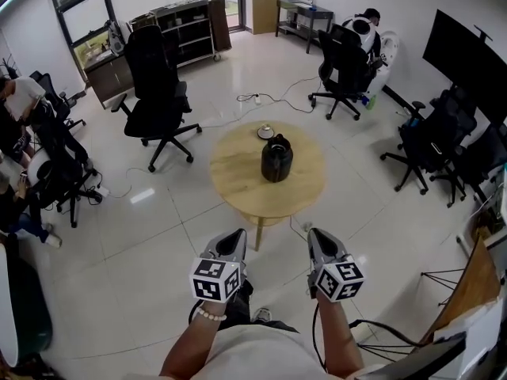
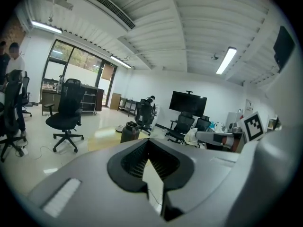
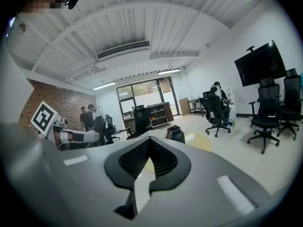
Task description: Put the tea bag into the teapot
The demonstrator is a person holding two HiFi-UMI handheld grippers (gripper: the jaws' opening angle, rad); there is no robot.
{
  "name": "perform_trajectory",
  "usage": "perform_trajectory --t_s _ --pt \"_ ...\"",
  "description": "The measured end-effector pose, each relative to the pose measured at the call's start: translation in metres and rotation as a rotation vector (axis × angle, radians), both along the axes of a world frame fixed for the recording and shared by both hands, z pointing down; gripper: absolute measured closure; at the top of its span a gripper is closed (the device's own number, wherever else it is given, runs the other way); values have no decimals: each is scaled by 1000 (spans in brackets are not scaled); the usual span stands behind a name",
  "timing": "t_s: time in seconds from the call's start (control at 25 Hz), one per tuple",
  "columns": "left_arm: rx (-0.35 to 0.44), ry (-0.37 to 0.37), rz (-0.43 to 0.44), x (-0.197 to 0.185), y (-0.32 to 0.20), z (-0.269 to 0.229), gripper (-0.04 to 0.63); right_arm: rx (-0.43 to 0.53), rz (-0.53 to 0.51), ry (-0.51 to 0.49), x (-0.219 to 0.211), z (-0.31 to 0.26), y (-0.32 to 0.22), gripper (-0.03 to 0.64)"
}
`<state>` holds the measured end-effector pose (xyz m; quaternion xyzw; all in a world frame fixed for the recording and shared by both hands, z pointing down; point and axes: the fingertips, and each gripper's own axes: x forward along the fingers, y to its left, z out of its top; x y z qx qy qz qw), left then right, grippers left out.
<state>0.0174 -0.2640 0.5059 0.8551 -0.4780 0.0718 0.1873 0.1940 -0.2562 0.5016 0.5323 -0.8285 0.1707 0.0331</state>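
- Left tongs are hovering low in front of the person, well short of the round wooden bench. In the left gripper view these tongs are pressing together at the tips, with nothing pinched between them.
- Right tongs are hanging beside the left pair, about level with them. In the right gripper view they are likewise closing tip to tip and carrying nothing.
- Marker cubes are riding on the near ends: the left cube and the right cube. A bead bracelet is sitting on the left wrist.
- Teapot, dark, is standing upright near the middle of the bench, well apart from both tongs.
- In the left gripper view the teapot is showing just left of the jaw tips. In the right gripper view the teapot is showing just right of them.
- Small round dish is lying just beyond the teapot on the bench's far side. Whether the tea bag is resting on it is too small to tell.
- Black office chair is standing on the tiled floor beyond the bench to the left, and a cable is trailing across the floor behind the bench.
- Seated person is occupying a chair at the far right, near a large dark screen.
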Motion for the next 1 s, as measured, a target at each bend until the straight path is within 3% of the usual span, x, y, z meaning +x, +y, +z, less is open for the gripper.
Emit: perform_trajectory --t_s 0.56,1.0 --pt "-8 22 45 4 -168 3 583 7 11 130 -10 -6 -181 616" --pt "-47 20 113 17 -248 11 583 -29 16 204 -13 3 -297 615"
